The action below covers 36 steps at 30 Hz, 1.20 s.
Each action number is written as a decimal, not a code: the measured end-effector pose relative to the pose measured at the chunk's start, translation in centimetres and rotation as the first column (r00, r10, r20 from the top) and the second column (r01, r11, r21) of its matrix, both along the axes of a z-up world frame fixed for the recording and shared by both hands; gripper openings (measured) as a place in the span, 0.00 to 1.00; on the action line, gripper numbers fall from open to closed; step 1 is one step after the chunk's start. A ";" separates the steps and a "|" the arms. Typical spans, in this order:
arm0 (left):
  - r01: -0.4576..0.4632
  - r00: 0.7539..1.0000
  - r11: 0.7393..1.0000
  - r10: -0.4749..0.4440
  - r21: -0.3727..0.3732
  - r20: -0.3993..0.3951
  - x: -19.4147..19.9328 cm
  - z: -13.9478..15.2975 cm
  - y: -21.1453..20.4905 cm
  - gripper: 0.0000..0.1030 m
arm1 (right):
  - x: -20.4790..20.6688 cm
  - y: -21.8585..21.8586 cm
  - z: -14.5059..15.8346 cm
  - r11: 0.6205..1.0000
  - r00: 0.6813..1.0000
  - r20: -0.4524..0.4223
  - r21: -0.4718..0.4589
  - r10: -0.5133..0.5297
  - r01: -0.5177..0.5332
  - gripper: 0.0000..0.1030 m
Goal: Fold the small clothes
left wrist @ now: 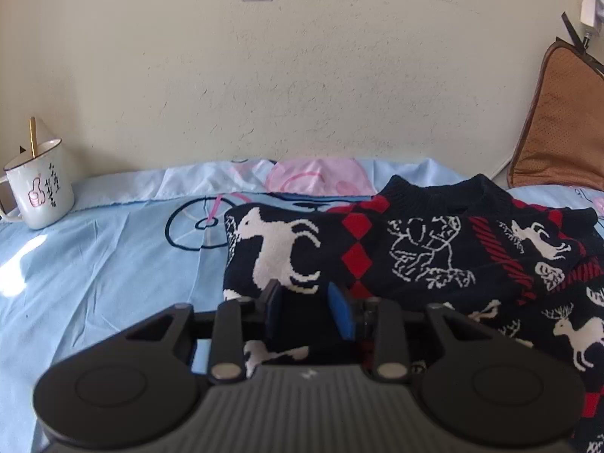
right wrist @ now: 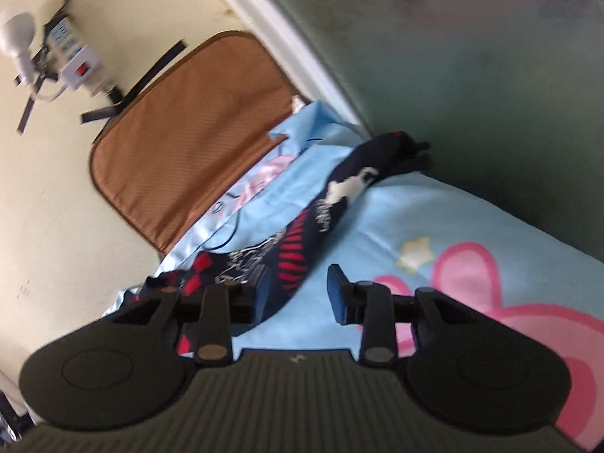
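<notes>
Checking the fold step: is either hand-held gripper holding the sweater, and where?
Neither. The left hand-held gripper stands open over the navy patterned knit sweater; the right hand-held gripper is open above the blue bedsheet.

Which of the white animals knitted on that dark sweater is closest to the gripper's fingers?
The big white animal on the sweater's left fold, just beyond the left gripper. The smaller antlered deer sit off to the right.
</notes>
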State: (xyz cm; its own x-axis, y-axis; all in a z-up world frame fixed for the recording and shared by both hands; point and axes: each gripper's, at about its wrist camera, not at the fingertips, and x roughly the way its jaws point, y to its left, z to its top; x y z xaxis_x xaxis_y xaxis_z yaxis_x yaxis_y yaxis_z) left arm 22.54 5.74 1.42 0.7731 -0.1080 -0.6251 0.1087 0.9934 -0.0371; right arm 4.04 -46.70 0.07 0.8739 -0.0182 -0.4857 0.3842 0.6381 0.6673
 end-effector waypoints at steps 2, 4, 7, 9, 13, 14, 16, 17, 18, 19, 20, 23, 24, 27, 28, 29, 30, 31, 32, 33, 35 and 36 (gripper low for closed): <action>-0.005 1.000 0.999 0.005 -0.033 -0.002 0.0 -0.1 0.6 0.28 | 1.0 -1.0 -0.5 0.999 0.999 0.021 0.036 -0.025 0.025 0.39; -0.003 1.000 0.999 0.003 -0.035 0.002 -0.1 -0.1 0.8 0.28 | 2.3 -1.8 -0.9 0.998 0.999 0.014 0.036 -0.048 0.048 0.41; -0.002 1.000 1.000 0.002 -0.025 0.005 -0.2 -0.1 0.6 0.28 | 5.0 -2.4 -2.1 0.995 1.000 0.000 0.099 -0.025 0.024 0.41; -0.002 1.000 1.000 0.003 -0.031 0.005 -0.2 -0.1 0.7 0.28 | 6.6 -2.0 -2.3 0.997 0.998 -0.052 0.059 -0.041 0.044 0.20; -0.003 1.000 0.999 0.003 -0.051 0.011 -0.2 0.0 1.0 0.28 | 7.0 0.5 1.6 0.988 0.987 0.066 -0.039 -0.145 0.148 0.10; 0.000 1.000 0.997 0.001 -0.072 0.014 -0.3 0.2 1.2 0.28 | 7.0 1.6 3.5 0.985 0.982 0.126 -0.084 -0.139 0.150 0.10; 0.020 0.999 0.988 -0.016 -0.156 0.028 -0.4 0.9 2.1 0.28 | 8.1 4.5 7.2 0.972 0.975 0.204 -0.196 -0.089 0.129 0.10; 0.024 0.999 0.979 -0.016 -0.203 0.038 -0.5 1.3 2.7 0.28 | 8.8 5.9 8.7 0.964 0.972 0.230 -0.242 -0.054 0.111 0.10; 0.024 0.999 0.969 -0.013 -0.245 0.049 -0.7 1.7 3.3 0.28 | 9.9 8.1 10.6 0.951 0.965 0.262 -0.301 0.006 0.075 0.10; 0.022 0.998 0.958 -0.004 -0.286 0.063 -0.8 2.2 4.0 0.29 | 11.1 10.2 12.1 0.936 0.958 0.280 -0.350 0.064 0.040 0.10; 0.013 0.997 0.948 0.012 -0.319 0.076 -0.9 2.6 4.8 0.29 | 12.2 12.2 13.3 0.920 0.949 0.291 -0.392 0.121 0.003 0.10; -0.019 0.994 0.923 0.059 -0.385 0.093 -0.9 3.2 7.0 0.31 | 16.3 20.3 15.4 0.846 0.888 0.294 -0.506 0.353 -0.168 0.13; -0.031 0.993 0.918 0.072 -0.395 0.089 -0.8 3.2 7.6 0.33 | 17.3 23.6 15.3 0.809 0.855 0.270 -0.530 0.444 -0.253 0.14; -0.059 0.994 0.899 0.095 -0.434 0.061 -0.2 2.9 9.3 0.37 | 18.3 31.8 13.1 0.583 0.649 0.111 -0.572 0.753 -0.577 0.34; -0.064 0.994 0.891 0.095 -0.449 0.048 0.0 2.7 9.6 0.38 | 17.5 33.4 12.2 0.508 0.573 0.082 -0.577 0.815 -0.640 0.36; -0.067 0.995 0.885 0.093 -0.460 0.033 0.3 2.5 9.8 0.39 | 16.5 34.6 11.3 0.439 0.510 0.054 -0.590 0.859 -0.678 0.36; -0.067 0.996 0.884 0.088 -0.463 0.024 0.5 2.3 9.8 0.40 | 15.3 35.1 10.7 0.388 0.470 0.030 -0.612 0.882 -0.689 0.35; -0.065 0.996 0.886 0.083 -0.458 0.019 0.6 2.2 9.6 0.42 | 14.2 35.0 10.3 0.363 0.458 0.018 -0.639 0.889 -0.679 0.35; -0.061 0.997 0.893 0.076 -0.446 0.016 0.6 2.1 9.3 0.44 | 13.6 34.3 10.0 0.360 0.464 0.016 -0.655 0.886 -0.664 0.36; -0.054 0.998 0.898 0.067 -0.436 0.016 0.6 2.0 9.0 0.47 | 13.2 33.0 10.0 0.378 0.494 0.017 -0.666 0.869 -0.642 0.36; -0.031 0.999 0.908 0.044 -0.418 0.020 0.5 2.0 8.2 0.51 | 13.3 29.5 9.9 0.465 0.590 0.029 -0.648 0.807 -0.603 0.36; -0.023 0.999 0.912 0.035 -0.410 0.022 0.4 2.0 7.9 0.54 | 13.6 27.6 9.8 0.516 0.646 0.033 -0.633 0.763 -0.577 0.36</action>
